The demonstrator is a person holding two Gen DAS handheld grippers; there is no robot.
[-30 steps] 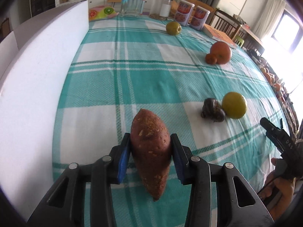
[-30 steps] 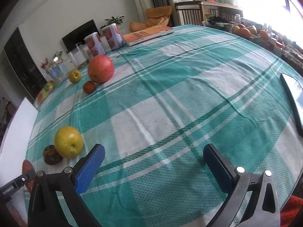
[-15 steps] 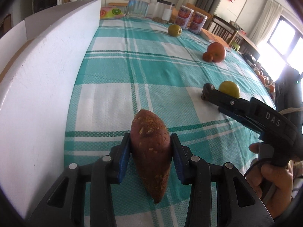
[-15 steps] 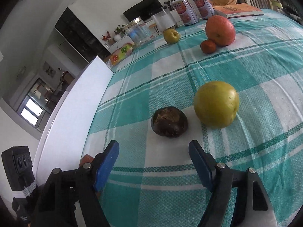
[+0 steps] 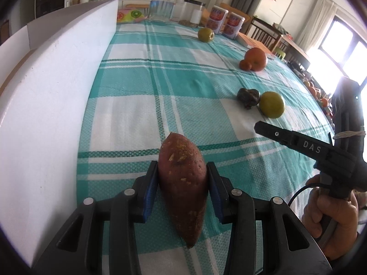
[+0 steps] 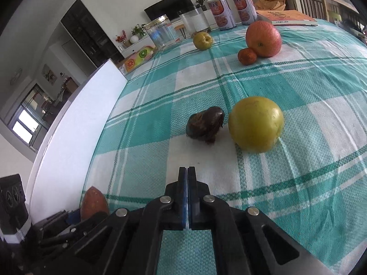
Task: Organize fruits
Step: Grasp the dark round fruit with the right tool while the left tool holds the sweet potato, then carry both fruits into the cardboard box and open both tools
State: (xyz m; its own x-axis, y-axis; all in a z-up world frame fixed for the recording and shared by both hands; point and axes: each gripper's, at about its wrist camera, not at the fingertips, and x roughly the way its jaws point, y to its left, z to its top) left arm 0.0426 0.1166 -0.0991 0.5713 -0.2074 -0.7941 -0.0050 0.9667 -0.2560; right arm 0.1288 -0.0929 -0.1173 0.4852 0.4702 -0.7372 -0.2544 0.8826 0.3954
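While left tongs (image 5: 182, 191) clamp the sweet potato (image 5: 182, 185), right tongs (image 6: 187, 197) are closed empty.

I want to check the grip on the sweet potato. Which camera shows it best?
The left wrist view: the sweet potato sits centered, clamped between the left gripper's blue pads. The right wrist view shows only its tip at the lower left edge, behind the shut right gripper.

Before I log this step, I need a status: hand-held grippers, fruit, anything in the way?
Left hand-held gripper shut on sweet potato. Right hand-held gripper shut, holding nothing. Dark fruit and yellow fruit just ahead of it on the tablecloth. Path clear.
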